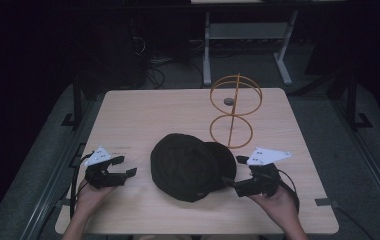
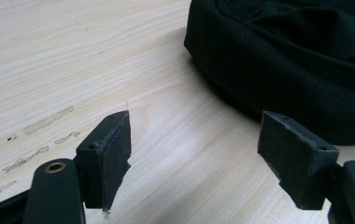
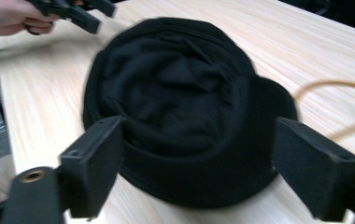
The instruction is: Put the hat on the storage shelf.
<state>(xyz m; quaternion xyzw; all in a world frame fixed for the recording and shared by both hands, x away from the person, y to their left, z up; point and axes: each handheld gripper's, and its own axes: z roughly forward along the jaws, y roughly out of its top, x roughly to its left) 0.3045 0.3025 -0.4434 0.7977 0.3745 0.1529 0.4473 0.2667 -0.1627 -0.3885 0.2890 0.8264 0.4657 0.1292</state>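
Observation:
A black cap (image 1: 190, 165) lies crown-up in the middle of the light wood table (image 1: 143, 115). My left gripper (image 1: 125, 166) rests left of it, open, with a strip of bare table between its jaws and the cap. In the left gripper view the jaws (image 2: 199, 158) stand wide apart over bare wood, with the cap (image 2: 297, 60) at the upper right. My right gripper (image 1: 234, 171) is at the cap's right side, open. In the right gripper view the cap (image 3: 180, 93) sits just ahead of its spread jaws (image 3: 199, 163); whether they touch it I cannot tell.
An orange wire stand (image 1: 233, 110) made of hoops rises behind the cap at the right. A small dark round thing (image 1: 228, 101) lies on the table by it. A metal frame (image 1: 248, 35) stands on the floor beyond the far edge. The left hand's gripper (image 3: 73, 11) appears across the cap.

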